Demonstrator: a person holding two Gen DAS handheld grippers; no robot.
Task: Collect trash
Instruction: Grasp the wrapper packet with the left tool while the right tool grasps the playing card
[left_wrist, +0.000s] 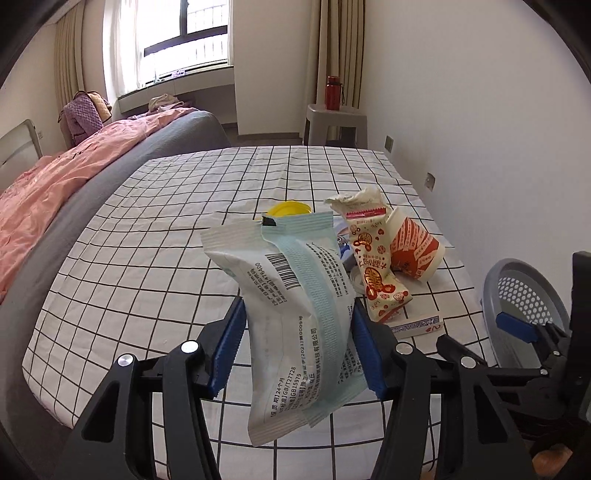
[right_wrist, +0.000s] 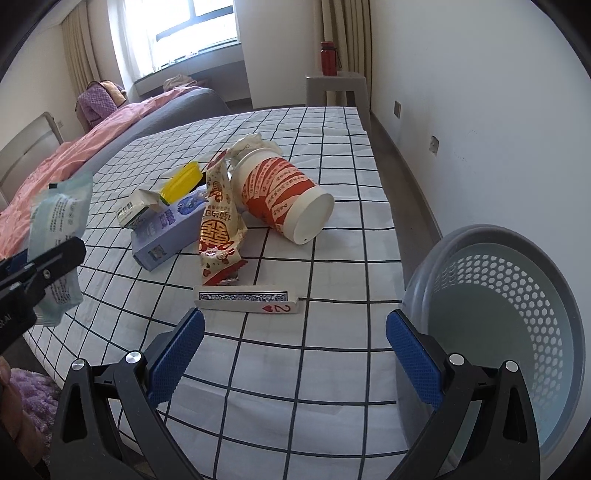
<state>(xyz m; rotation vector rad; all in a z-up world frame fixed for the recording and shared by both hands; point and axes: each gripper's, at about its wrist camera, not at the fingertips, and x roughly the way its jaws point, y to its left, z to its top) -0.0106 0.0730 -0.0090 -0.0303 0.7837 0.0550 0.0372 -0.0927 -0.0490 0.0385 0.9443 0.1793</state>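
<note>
My left gripper (left_wrist: 299, 347) is shut on a pale blue and white wipes packet (left_wrist: 291, 314) and holds it upright above the checked table; the packet also shows in the right wrist view (right_wrist: 59, 236). My right gripper (right_wrist: 295, 347) is open and empty above the table's front edge, just left of a grey perforated basket (right_wrist: 517, 317). On the table lie a red and white paper cup (right_wrist: 284, 195) on its side, a red and cream snack wrapper (right_wrist: 219, 225), a blue carton (right_wrist: 166, 232), a yellow lid (right_wrist: 183, 182) and a playing-card box (right_wrist: 245, 299).
The table carries a white cloth with a black grid (right_wrist: 332, 277). A bed with a pink cover (left_wrist: 44, 184) runs along the left. A grey stool (left_wrist: 334, 123) with a red bottle (left_wrist: 332, 92) stands at the back by the white wall.
</note>
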